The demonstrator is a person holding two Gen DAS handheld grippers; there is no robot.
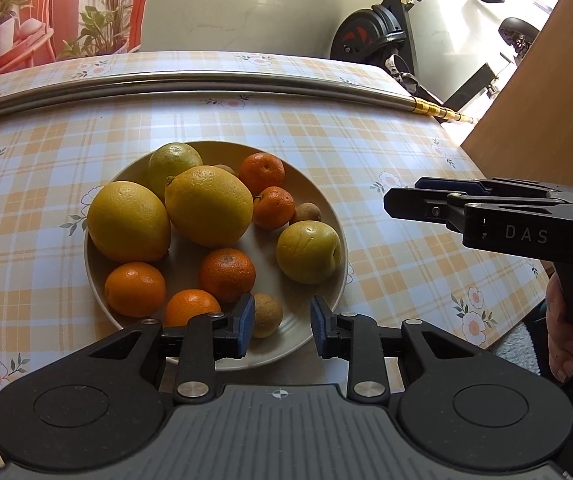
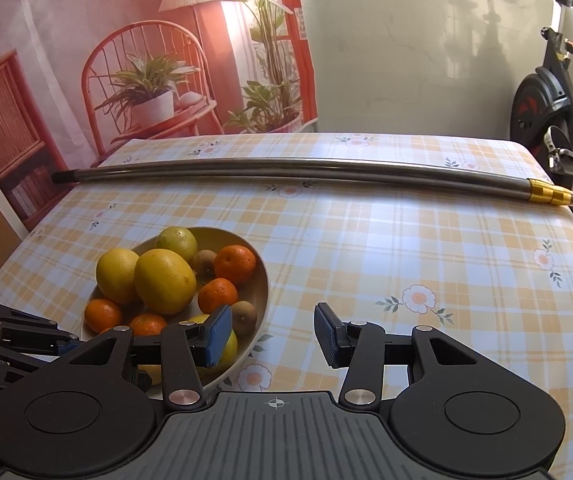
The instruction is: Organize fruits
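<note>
A cream bowl (image 1: 326, 208) on the checked tablecloth holds two big yellow citrus (image 1: 208, 204), a green-yellow citrus (image 1: 174, 160), a yellow-green apple (image 1: 308, 252), several mandarins (image 1: 226, 274) and small brown fruits (image 1: 266, 314). My left gripper (image 1: 282, 330) is open and empty over the bowl's near rim, its left pad beside a brown fruit. My right gripper (image 2: 272, 338) is open and empty, to the right of the bowl (image 2: 264, 280); it shows side-on in the left wrist view (image 1: 406, 196).
A long metal pole (image 2: 286, 172) with a gold end lies across the far table. An exercise bike (image 1: 382, 36) stands beyond the far right corner. A wooden board (image 1: 546, 120) leans at the right. Bare tablecloth (image 2: 426, 260) lies right of the bowl.
</note>
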